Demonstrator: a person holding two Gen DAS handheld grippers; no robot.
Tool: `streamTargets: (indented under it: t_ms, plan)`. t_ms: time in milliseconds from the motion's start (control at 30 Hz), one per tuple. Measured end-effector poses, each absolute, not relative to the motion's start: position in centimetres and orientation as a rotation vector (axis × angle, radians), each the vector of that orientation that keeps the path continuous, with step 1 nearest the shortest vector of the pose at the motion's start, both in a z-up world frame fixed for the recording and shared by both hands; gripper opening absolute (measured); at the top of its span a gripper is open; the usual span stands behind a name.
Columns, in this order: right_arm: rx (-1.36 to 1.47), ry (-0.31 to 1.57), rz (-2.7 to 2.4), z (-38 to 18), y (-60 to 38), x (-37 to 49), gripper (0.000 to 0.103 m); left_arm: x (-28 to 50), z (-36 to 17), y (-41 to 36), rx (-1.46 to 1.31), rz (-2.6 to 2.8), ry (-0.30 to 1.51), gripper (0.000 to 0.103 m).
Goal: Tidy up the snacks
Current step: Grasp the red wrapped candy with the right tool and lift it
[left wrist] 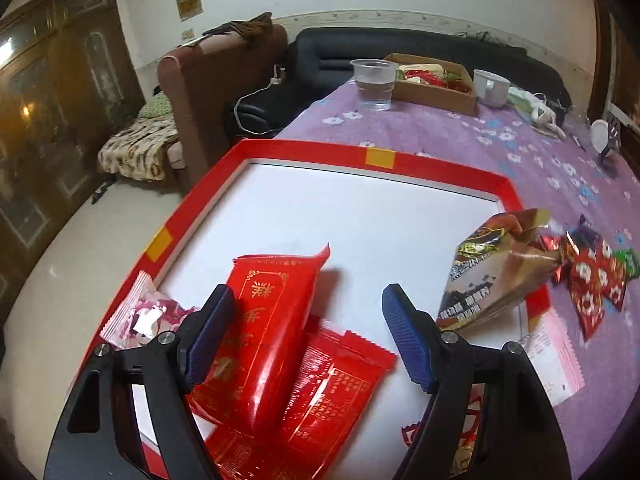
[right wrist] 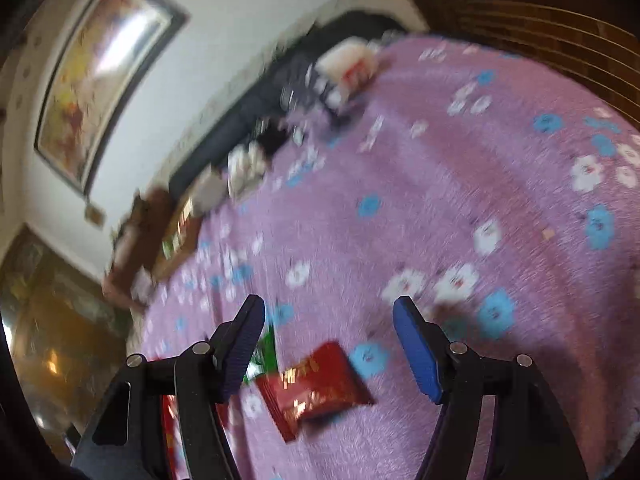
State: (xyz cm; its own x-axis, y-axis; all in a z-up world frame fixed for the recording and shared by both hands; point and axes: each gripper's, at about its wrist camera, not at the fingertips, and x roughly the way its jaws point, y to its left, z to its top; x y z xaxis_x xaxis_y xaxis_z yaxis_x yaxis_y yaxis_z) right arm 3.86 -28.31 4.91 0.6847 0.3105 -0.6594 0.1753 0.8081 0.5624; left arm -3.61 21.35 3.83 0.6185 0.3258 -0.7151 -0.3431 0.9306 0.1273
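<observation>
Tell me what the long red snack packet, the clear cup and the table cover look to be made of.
Long red snack packet: glossy plastic film, judging by bright glare streaks and crimped, serrated ends. Clear cup: thin transparent plastic, probably disposable; liquid shows through the ribbed wall. Table cover: soft purple fabric with a matte, fuzzy nap and printed flowers.

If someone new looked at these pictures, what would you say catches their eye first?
Probably the red-rimmed tray with its white floor, where a long red snack packet lies across another red packet between the fingers of the open left claw. In the right wrist view, a small red wrapper lies on the purple flowered tablecloth, below the open right claw.
</observation>
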Motion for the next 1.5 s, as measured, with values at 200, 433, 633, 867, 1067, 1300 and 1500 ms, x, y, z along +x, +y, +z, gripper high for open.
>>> streamTargets:
  t_ms: [200,433,633,867,1067,1300,1500]
  plan:
    - [0.452,0.956,0.171,4.3,-23.9,5.2,0.07,-6.9,4.1,19.6,0.017,0.428,0.793,0.077]
    - [0.341,0.994,0.142,3.5,-21.9,5.3,0.07,-8.8,4.3,18.4,-0.022,0.413,0.833,0.076]
    - [0.207,0.978,0.057,3.6,-20.7,4.8,0.053,-10.0,7.0,15.7,0.008,0.37,0.753,0.076]
    - [0.207,0.961,0.041,3.9,-20.9,4.5,0.047,-6.9,9.9,8.5,0.028,0.097,0.778,0.084]
    - [0.236,0.962,0.052,3.7,-21.0,4.8,0.047,-2.1,6.7,3.5,-0.012,0.016,0.94,0.084]
    - [0.19,0.959,0.038,3.6,-20.3,5.0,0.048,1.2,3.6,2.8,-0.084,0.08,1.018,0.084]
    - [0.196,0.962,0.04,3.7,-20.3,5.0,0.05,2.6,2.5,2.4,-0.041,0.108,1.021,0.084]
